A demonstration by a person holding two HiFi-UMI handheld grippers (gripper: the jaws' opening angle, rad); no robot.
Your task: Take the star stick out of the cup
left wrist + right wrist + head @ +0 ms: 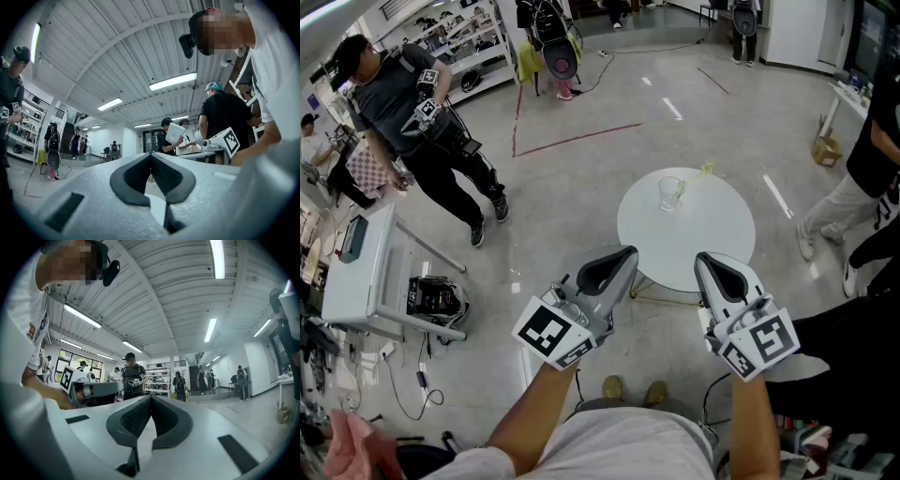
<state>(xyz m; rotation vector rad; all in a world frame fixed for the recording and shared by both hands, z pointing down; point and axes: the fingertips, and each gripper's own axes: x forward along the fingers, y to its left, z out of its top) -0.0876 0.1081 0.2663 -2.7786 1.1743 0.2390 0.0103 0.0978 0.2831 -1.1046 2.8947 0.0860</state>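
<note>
Round white table (712, 234), clear glass cup (671, 193) far side, untouched; left hand-held gripper (628, 253), right hand-held gripper (702, 260) closed, empty; removal not begun.

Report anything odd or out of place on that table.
Nothing spilled or tipped: the glass cup stands upright on the round white table. A small yellow thing shows at the table's far edge, too small to identify.

A big test-lab hall: taped concrete floor (581, 211), stocked shelves (472, 45), strip lights (172, 80), people (408, 117) wearing marker-tagged gear
</note>
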